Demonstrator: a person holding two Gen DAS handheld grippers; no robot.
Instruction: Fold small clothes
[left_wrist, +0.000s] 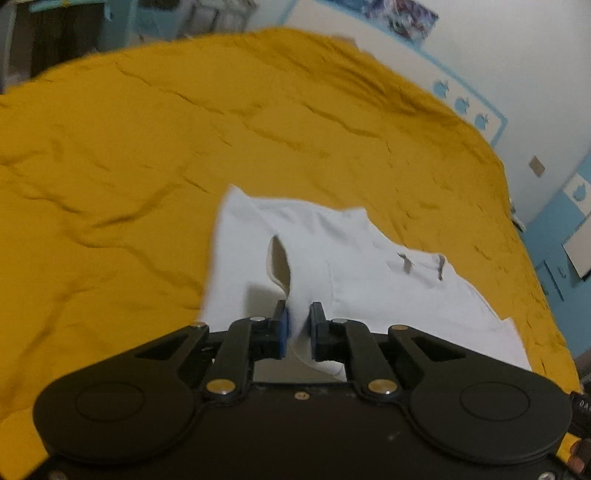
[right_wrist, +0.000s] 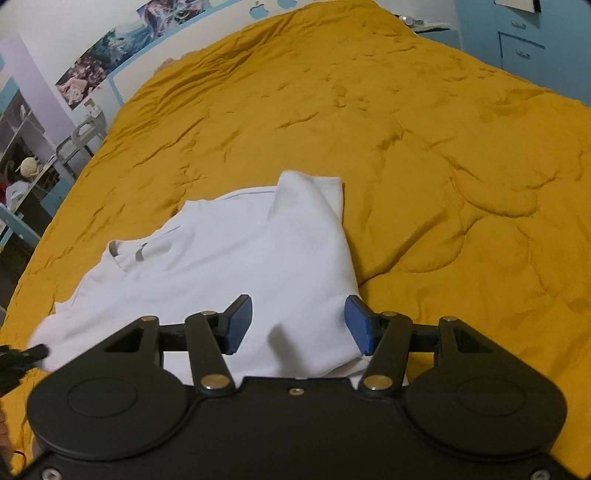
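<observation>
The left hand-held gripper (left_wrist: 298, 320) is clamping a raised fold of the white garment (left_wrist: 332, 258); its jaws are standing almost together, with only the pinched cloth between the blue pads (left_wrist: 283, 332). The fold is rising from the pads in a narrow upright ridge.

The right hand-held gripper (right_wrist: 298, 322) is hovering with its jaws about half open. Its blue pads (right_wrist: 240, 325) are standing apart over the near part of the white garment (right_wrist: 236, 266), and neither pad is pressing on the cloth.

The garment is lying on the yellow bedspread (left_wrist: 147, 147), near the bed's near edge. It is partly folded, with one flap turned over on top and grey trim showing at one opening. From the right wrist view, the garment is spreading toward the bed's left edge.

The bedspread is lying wrinkled across the whole bed. Beyond the bed's far edge, picture posters (right_wrist: 107, 59) are hanging on the wall, and blue drawers (right_wrist: 524, 44) are standing past the far right corner.
</observation>
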